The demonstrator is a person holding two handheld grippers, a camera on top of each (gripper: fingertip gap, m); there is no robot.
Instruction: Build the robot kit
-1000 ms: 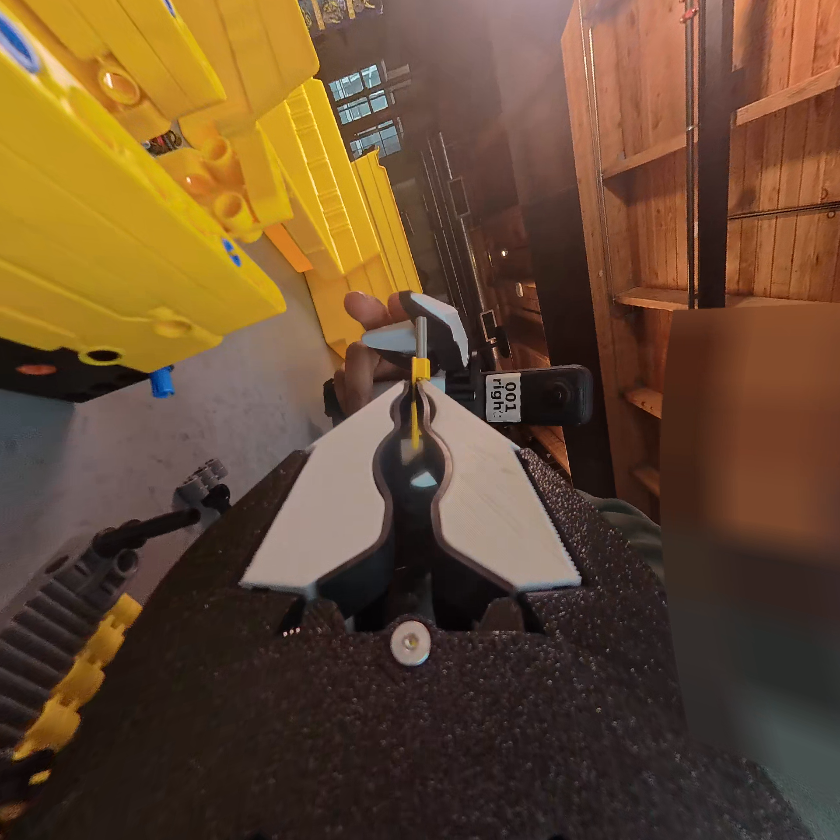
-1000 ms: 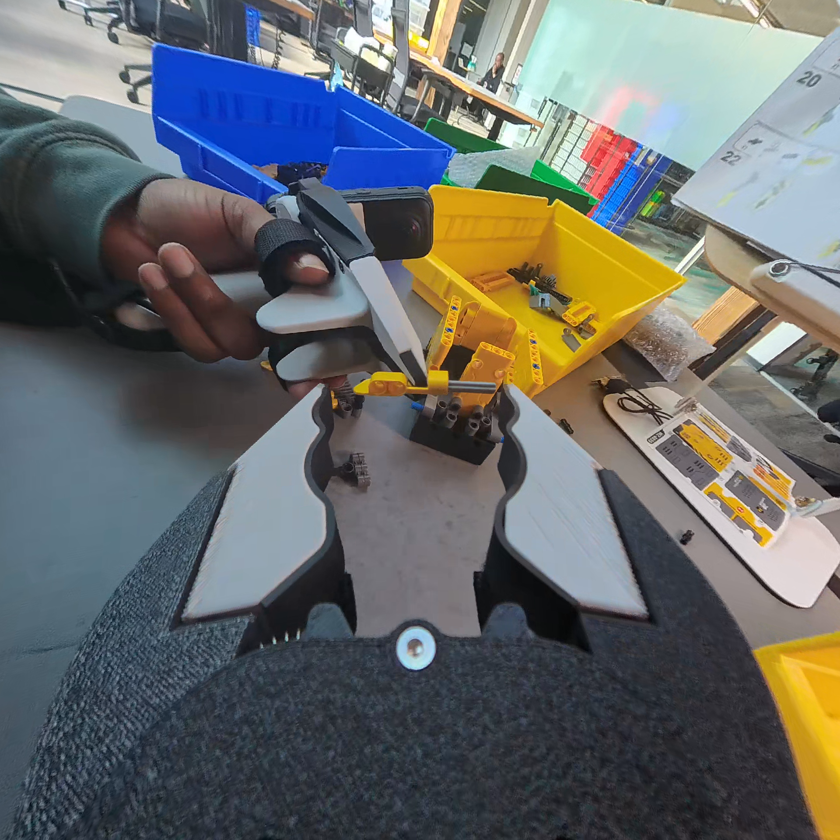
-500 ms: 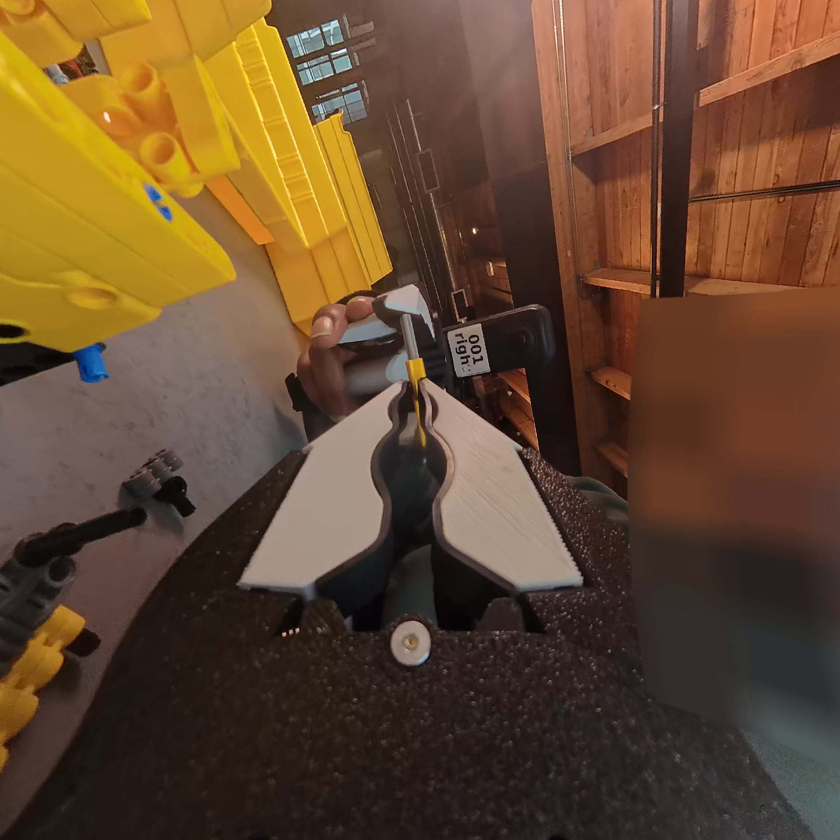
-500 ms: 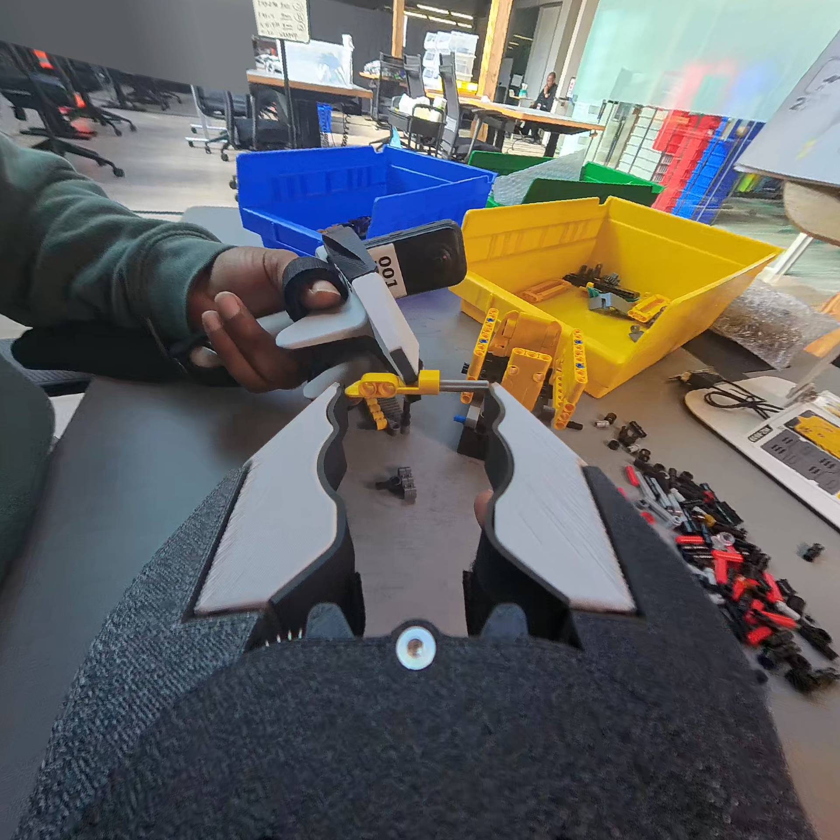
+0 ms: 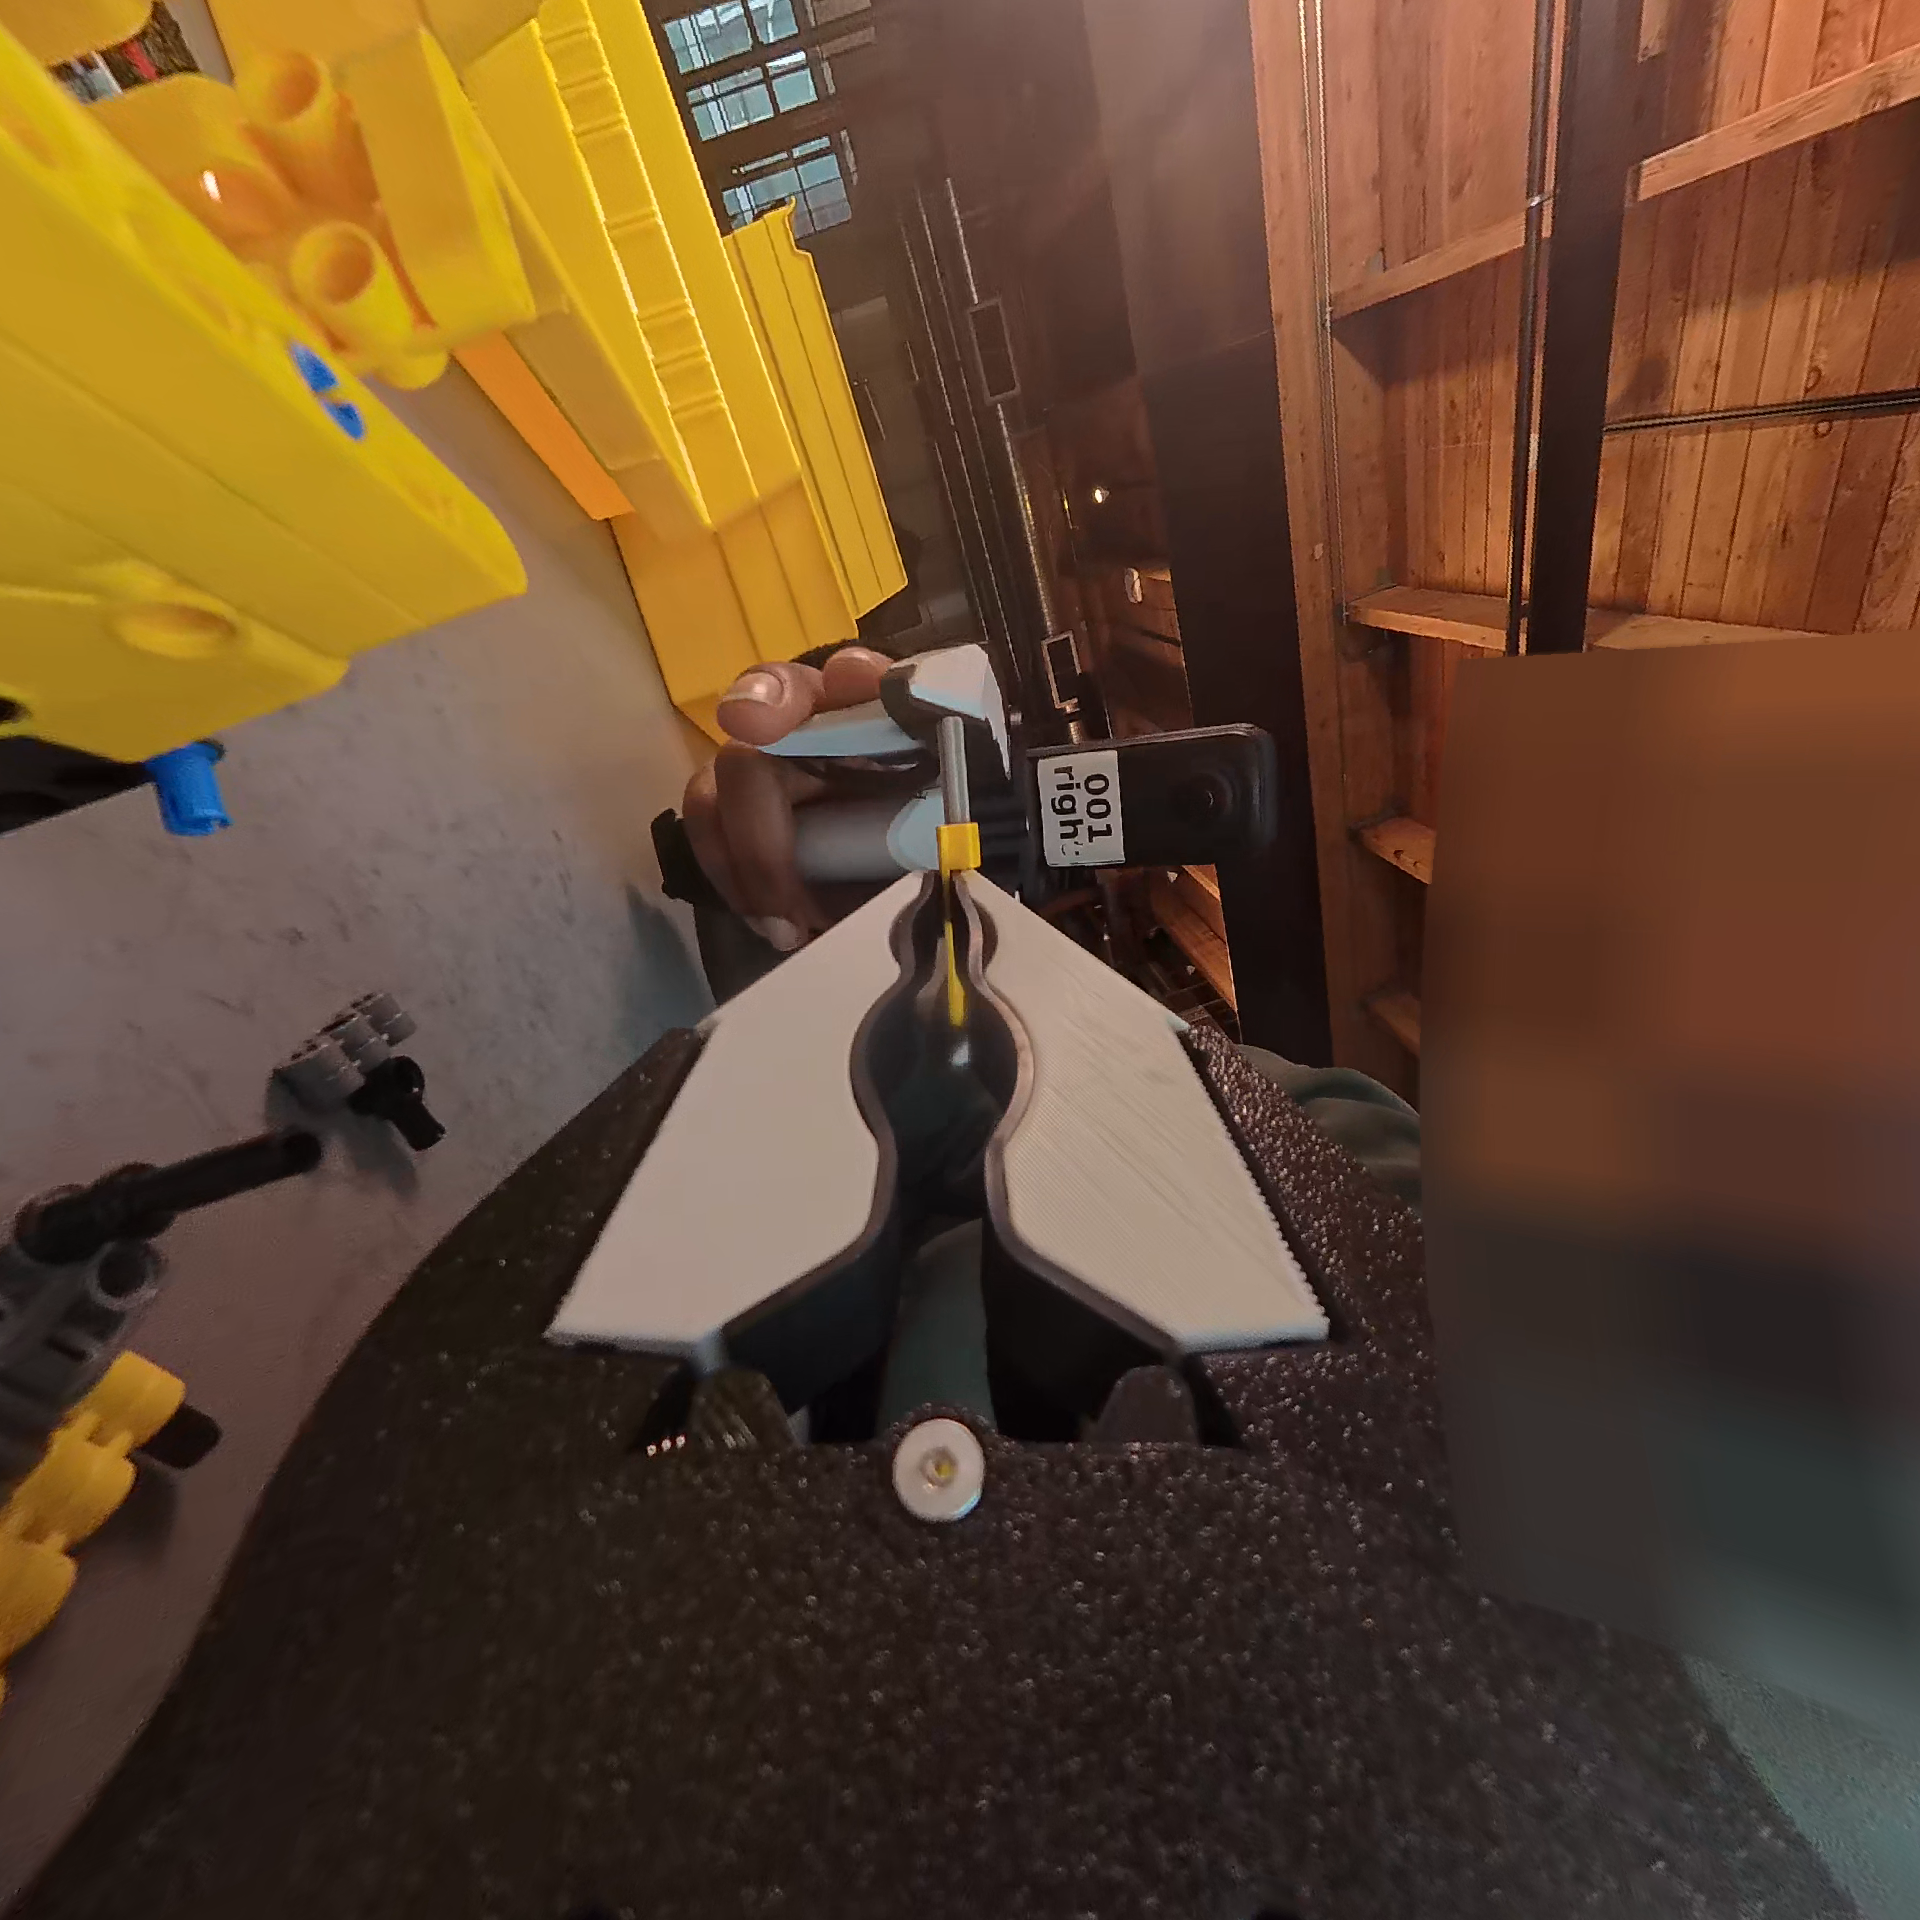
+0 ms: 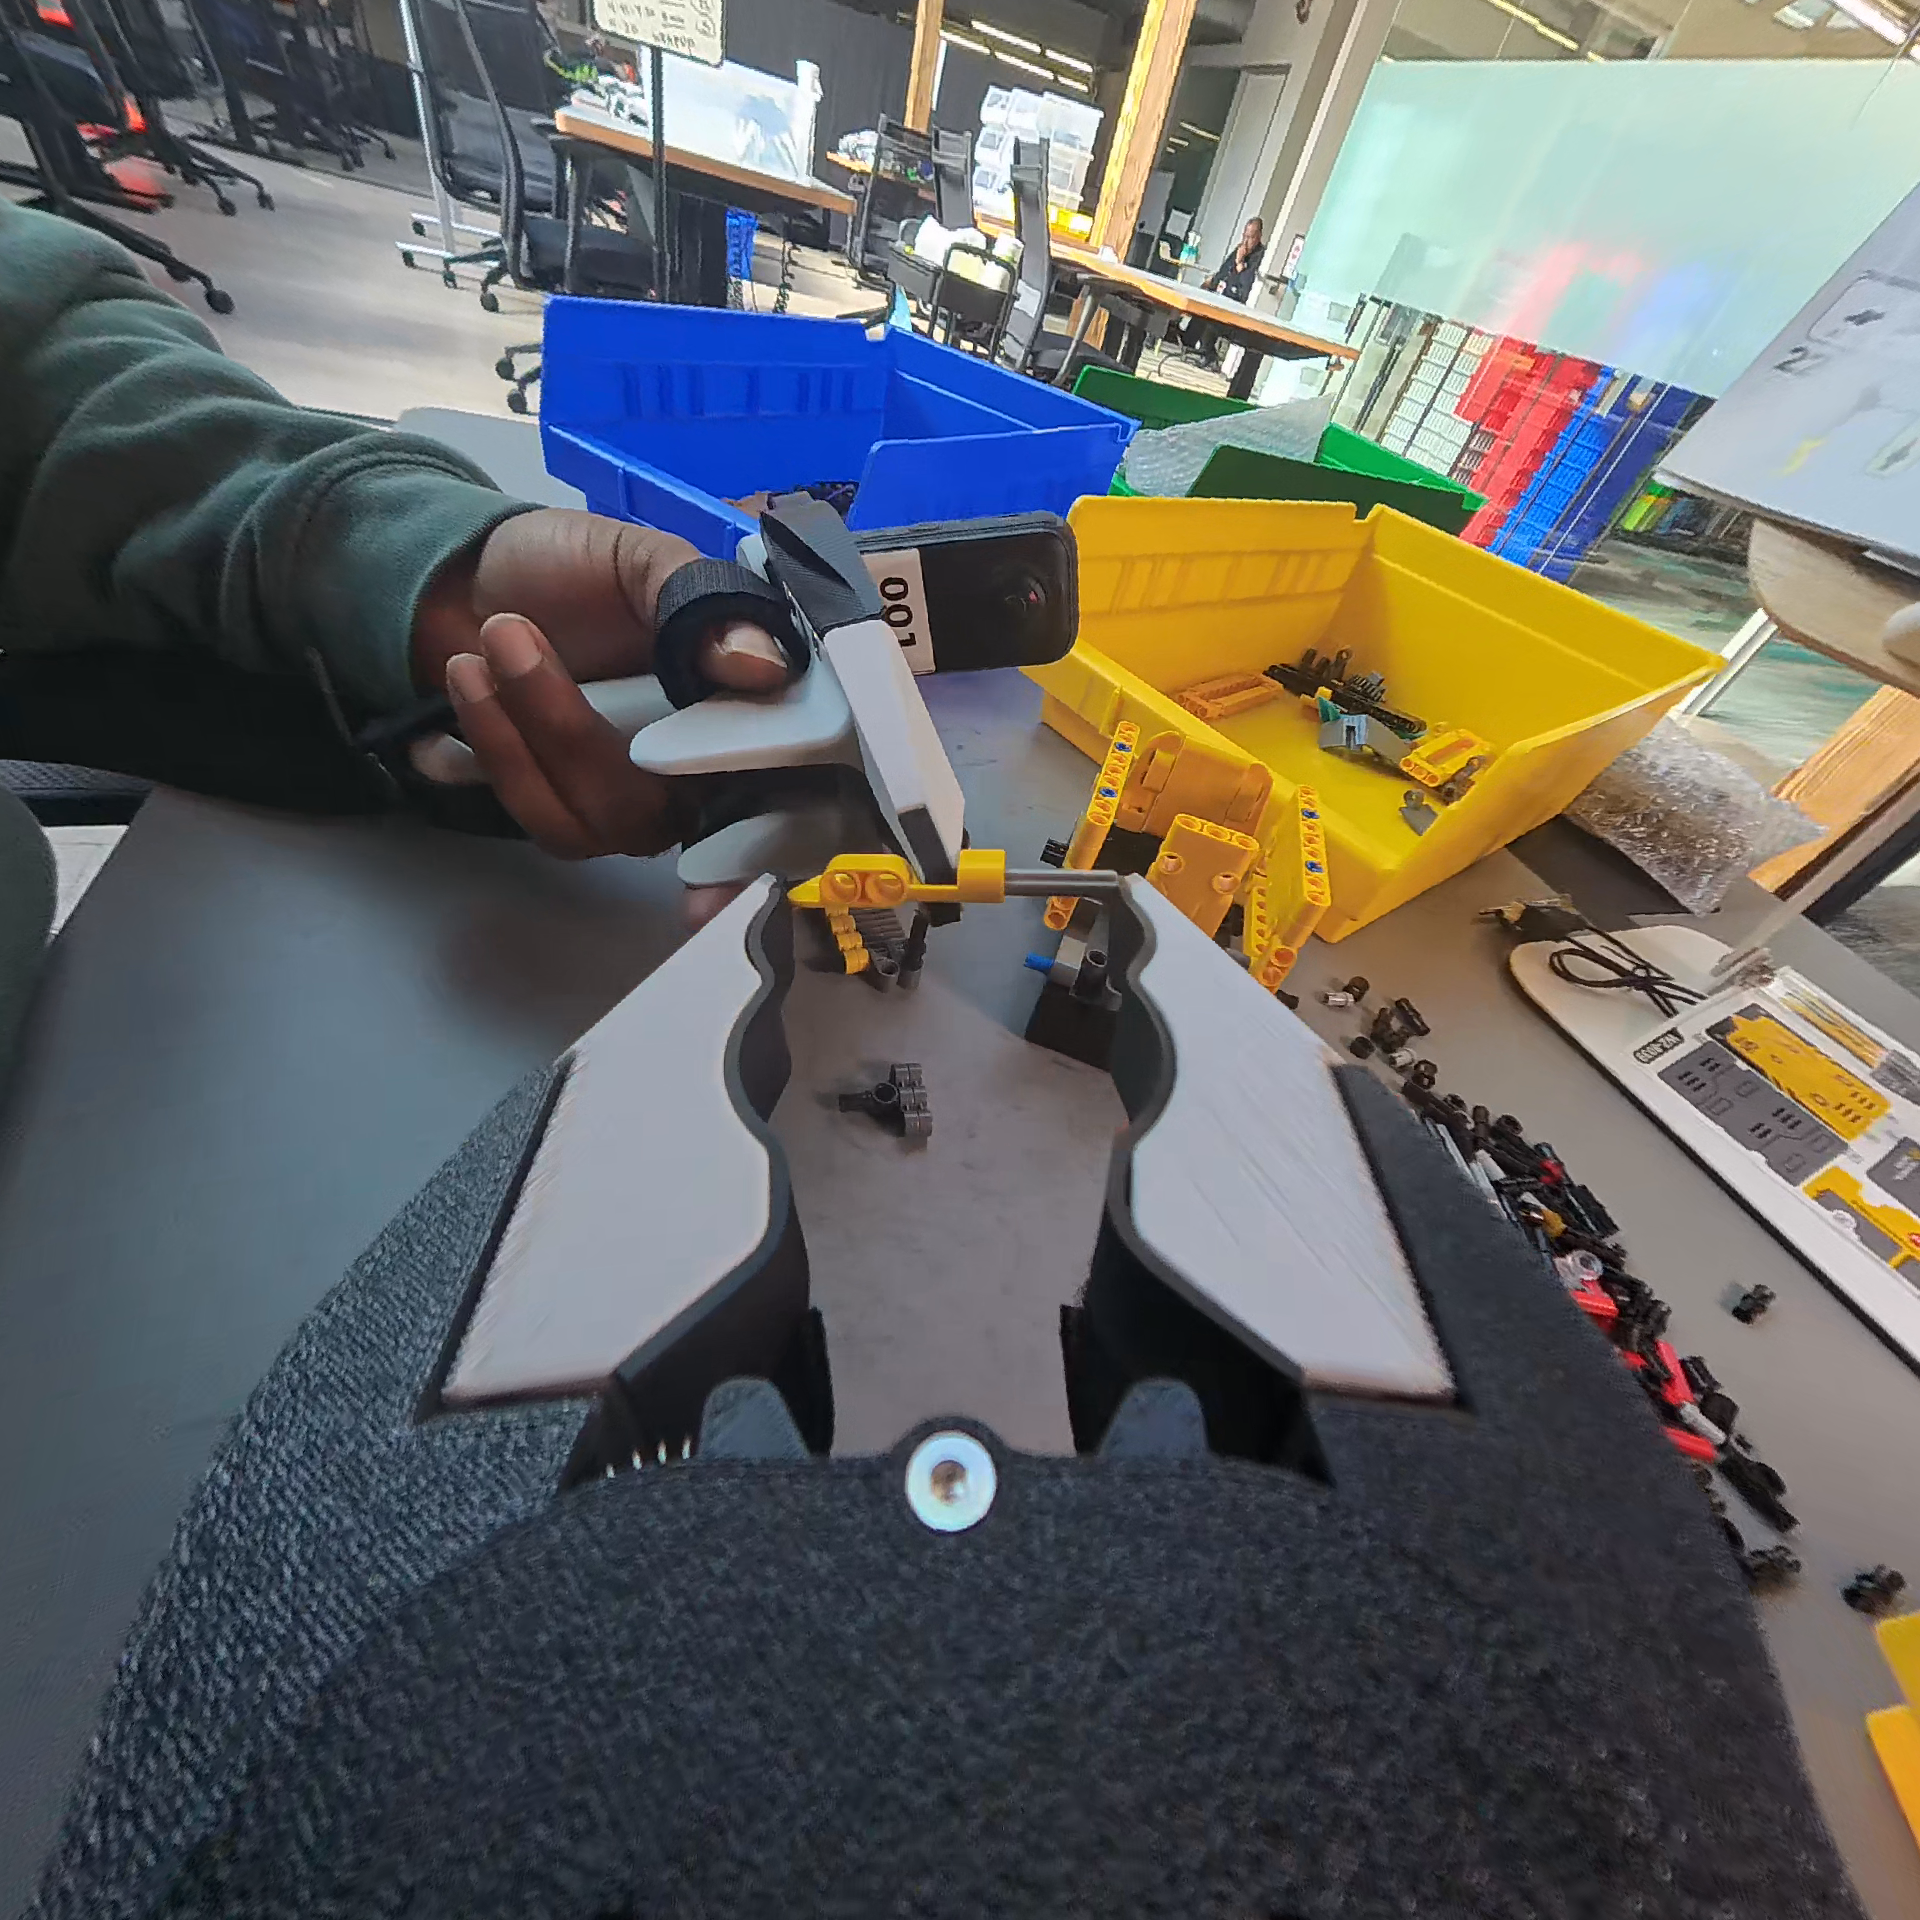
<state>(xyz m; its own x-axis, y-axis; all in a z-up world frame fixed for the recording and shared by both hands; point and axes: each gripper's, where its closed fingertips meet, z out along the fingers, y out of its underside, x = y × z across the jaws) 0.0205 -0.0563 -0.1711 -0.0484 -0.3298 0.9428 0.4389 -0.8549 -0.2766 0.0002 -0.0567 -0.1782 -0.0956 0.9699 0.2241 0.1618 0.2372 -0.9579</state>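
Observation:
My left gripper (image 5: 948, 883) is shut on a thin yellow beam (image 5: 952, 966). A yellow bush (image 5: 957, 847) and a grey axle (image 5: 951, 764) stick out past its tips. In the right wrist view the left gripper (image 6: 940, 852), held by a hand, carries this yellow beam (image 6: 862, 886) with its bush (image 6: 982, 873) and axle (image 6: 1060, 883) across the gap of my right gripper (image 6: 948, 894). The right gripper is open and empty. The axle's free end lies at its right fingertip (image 6: 1132, 899); I cannot tell whether they touch. The right gripper (image 5: 930, 764) also shows in the left wrist view, around the axle.
A part-built yellow model (image 6: 1195, 842) stands on the grey table (image 6: 312, 987) before a yellow bin (image 6: 1507, 644), with blue (image 6: 779, 416) and green (image 6: 1299, 468) bins behind. A small grey connector (image 6: 899, 1101) lies below the grippers. Small black and red parts (image 6: 1558, 1247) and an instruction sheet (image 6: 1766, 1091) lie right. The grippers are tip to tip, or close to it. The small grey connector (image 6: 899, 1101) is about 9 cm from both grippers' fingertips. My left wrist view (image 5: 391, 1055) looks at it from another angle.
Both grippers have shifted together away from the yellow model, which slid left in the left wrist view. The left gripper stays shut on the beam, and the right stays open around the axle.

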